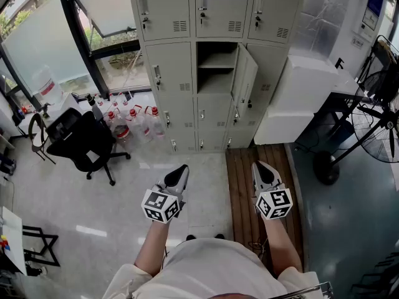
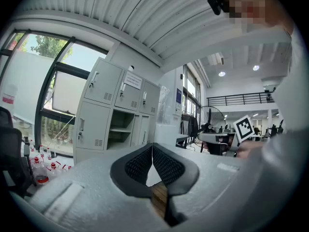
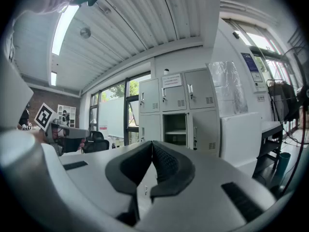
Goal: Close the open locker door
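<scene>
Glossy floor (image 1: 124, 198), grey metal lockers (image 1: 171, 73), flat locker door (image 1: 245, 80) ajar, left gripper (image 1: 182, 169) and right gripper (image 1: 257, 166) closed, empty

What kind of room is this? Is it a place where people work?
Probably yes, an office or workroom. There is a wall of grey metal lockers, one with its door open, a black swivel chair by the big windows, and a standing fan.

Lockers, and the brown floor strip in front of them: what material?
Lockers: likely painted sheet metal, matte light grey, punched vent slots, thin open door. Floor strip: looks like wood planks, brown with parallel board lines; could be laminate.
</scene>
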Demonstrator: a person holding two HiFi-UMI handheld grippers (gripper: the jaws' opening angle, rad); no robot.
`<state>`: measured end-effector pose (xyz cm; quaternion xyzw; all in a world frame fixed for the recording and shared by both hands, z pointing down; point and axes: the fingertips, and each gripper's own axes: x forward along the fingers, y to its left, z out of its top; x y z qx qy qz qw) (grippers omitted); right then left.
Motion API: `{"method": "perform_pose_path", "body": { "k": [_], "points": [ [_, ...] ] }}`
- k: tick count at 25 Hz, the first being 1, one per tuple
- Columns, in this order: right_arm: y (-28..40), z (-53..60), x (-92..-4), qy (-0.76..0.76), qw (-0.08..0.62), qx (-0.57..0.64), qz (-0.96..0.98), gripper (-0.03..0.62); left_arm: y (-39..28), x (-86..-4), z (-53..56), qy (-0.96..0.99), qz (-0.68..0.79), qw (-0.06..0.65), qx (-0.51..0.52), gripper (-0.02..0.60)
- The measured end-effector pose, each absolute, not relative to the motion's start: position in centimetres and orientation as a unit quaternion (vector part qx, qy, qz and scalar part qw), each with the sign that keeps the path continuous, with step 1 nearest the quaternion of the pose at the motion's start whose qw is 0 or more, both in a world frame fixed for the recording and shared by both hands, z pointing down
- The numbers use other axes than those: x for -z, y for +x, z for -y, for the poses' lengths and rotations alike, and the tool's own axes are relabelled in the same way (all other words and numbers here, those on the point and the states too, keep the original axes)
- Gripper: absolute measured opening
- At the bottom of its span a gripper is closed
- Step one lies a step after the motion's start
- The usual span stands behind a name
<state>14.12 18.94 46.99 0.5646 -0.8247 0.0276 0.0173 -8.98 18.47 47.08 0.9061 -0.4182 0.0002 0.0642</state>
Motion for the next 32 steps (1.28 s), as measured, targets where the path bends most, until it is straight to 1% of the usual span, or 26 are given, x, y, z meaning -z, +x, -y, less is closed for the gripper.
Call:
{"method": "perform_pose_path", "body": {
  "k": [24,26,32],
  "points": [
    [14.7,-20.7,-47.7,0.569,0.017,-0.042,0.821,0.012,-8.4,-47.5,-20.3,0.904,0.42,0.076,0.001,0.015],
    [14.8,-20.7,-47.7,0.567,0.016,-0.043,0.822,0.022,-8.3,-47.5,-20.4,0.904,0.421,0.076,0.0,0.015],
    [15.2,-20.5,-48.2,0.562,0.019,-0.047,0.826,0.085,-7.6,-48.2,-20.3,0.902,0.424,0.082,-0.005,0.016]
  ]
}}
